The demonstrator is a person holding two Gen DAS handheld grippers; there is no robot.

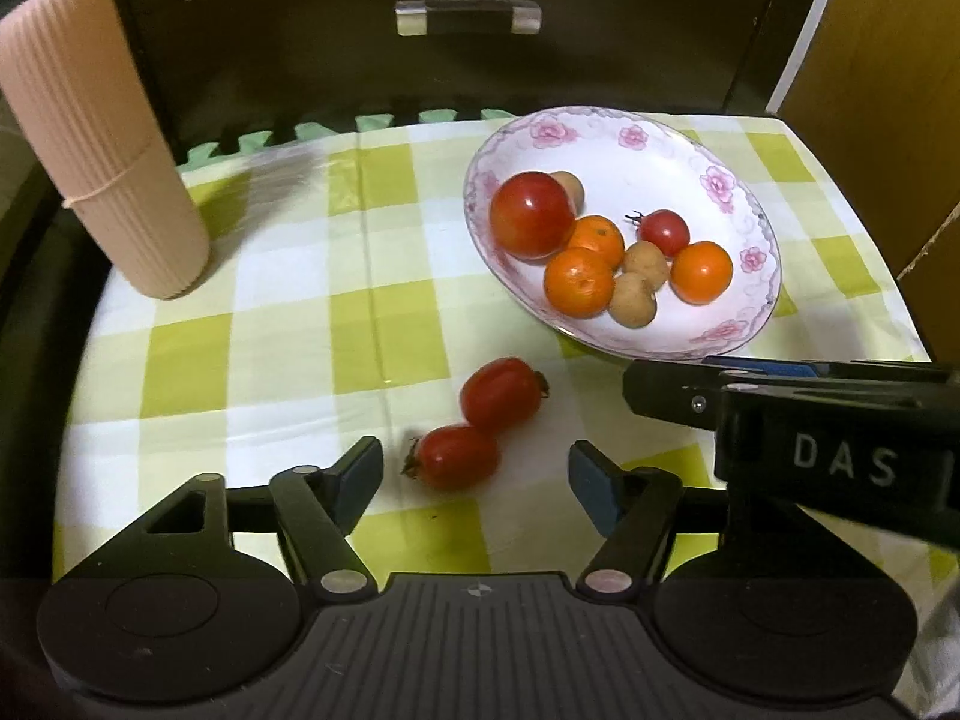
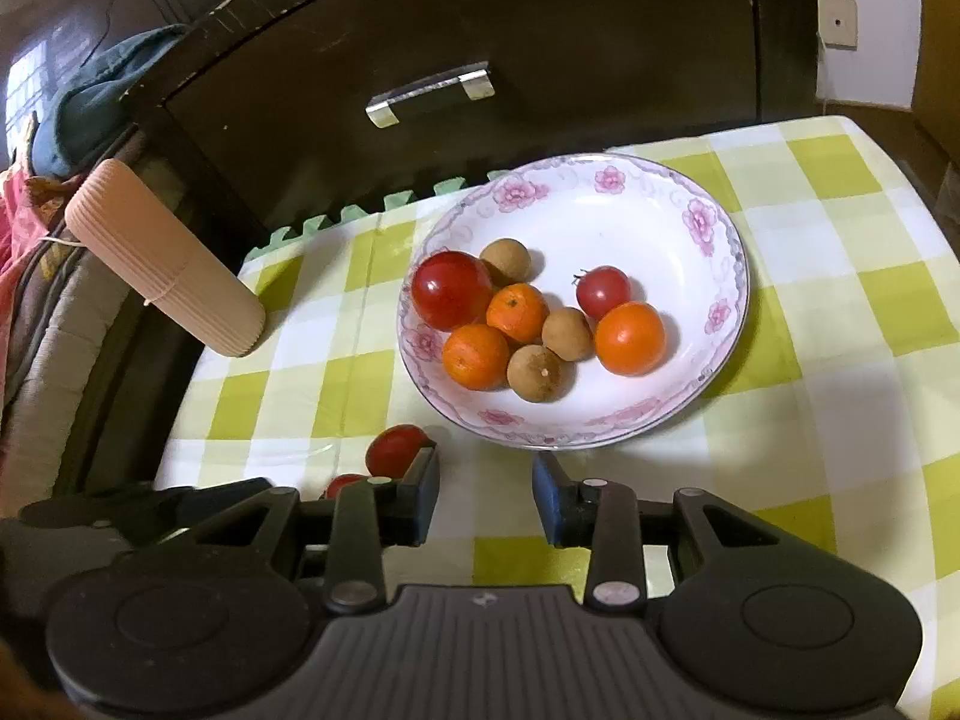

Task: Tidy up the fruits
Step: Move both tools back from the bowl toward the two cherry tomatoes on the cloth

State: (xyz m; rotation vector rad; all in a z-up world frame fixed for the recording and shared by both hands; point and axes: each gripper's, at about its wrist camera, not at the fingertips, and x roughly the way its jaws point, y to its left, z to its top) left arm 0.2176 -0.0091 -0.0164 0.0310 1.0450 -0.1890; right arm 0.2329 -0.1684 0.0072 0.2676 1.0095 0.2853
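Two oblong red tomatoes lie on the checked cloth in the left wrist view, one [image 1: 459,456] in the gap of my left gripper [image 1: 477,477], the other [image 1: 501,393] just beyond it. The left jaws stand open, pads clear of the fruit. A flowered white plate [image 1: 660,132] holds a large tomato [image 1: 531,213], a small tomato, oranges and brown longans. My right gripper [image 2: 487,483] hovers before the plate [image 2: 729,240], narrowly open with nothing between its pads. In that view one loose tomato [image 2: 396,450] shows left of its left finger; the other is mostly hidden.
A pink ribbed cylinder [image 1: 102,138] stands at the cloth's back left corner. A dark drawer front with a clear handle [image 1: 468,17] rises behind the table. The right gripper [image 1: 642,381] reaches in from the right, close to the plate's near rim. A cardboard box [image 1: 870,90] stands to the right.
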